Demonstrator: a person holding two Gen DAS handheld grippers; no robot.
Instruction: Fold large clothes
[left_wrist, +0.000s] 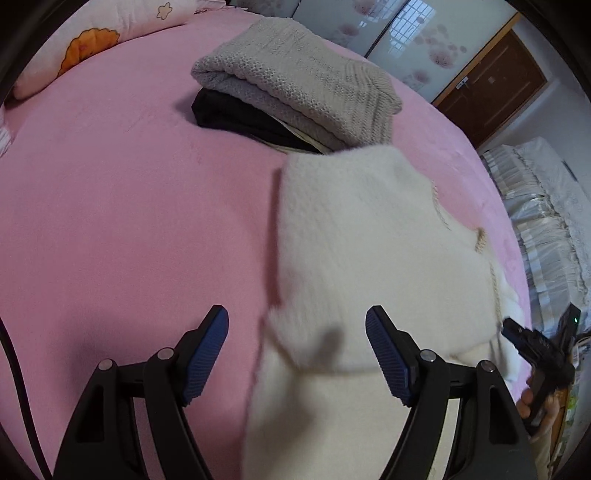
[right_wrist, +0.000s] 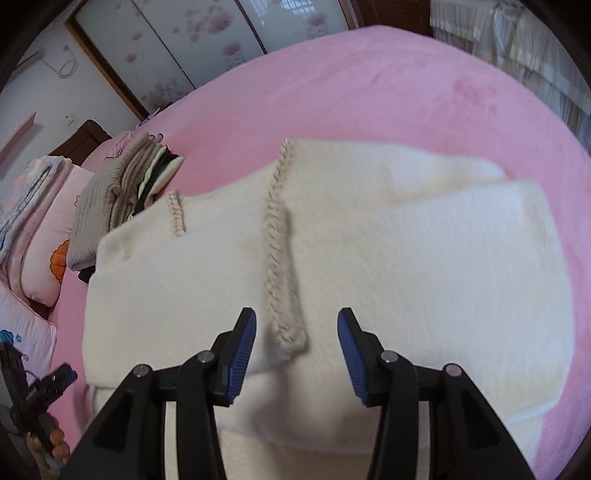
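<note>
A fluffy cream-white sweater (left_wrist: 369, 258) lies partly folded on the pink bed; it also shows in the right wrist view (right_wrist: 388, 251), with a braided beige trim (right_wrist: 275, 258) running down its middle. My left gripper (left_wrist: 297, 354) is open and empty, hovering over the sweater's near left edge. My right gripper (right_wrist: 297, 354) is open and empty, just above the sweater with the lower end of the trim between its fingers. The right gripper also shows at the right edge of the left wrist view (left_wrist: 517, 334). The left gripper shows at the lower left of the right wrist view (right_wrist: 61, 374).
A stack of folded clothes, a grey knit sweater (left_wrist: 295, 81) on top of a black garment (left_wrist: 236, 114), sits beyond the white sweater; the stack also shows in the right wrist view (right_wrist: 110, 199). Patterned pillows (left_wrist: 92, 40) lie at the bed's head. The pink bedsheet (left_wrist: 110, 221) surrounds everything.
</note>
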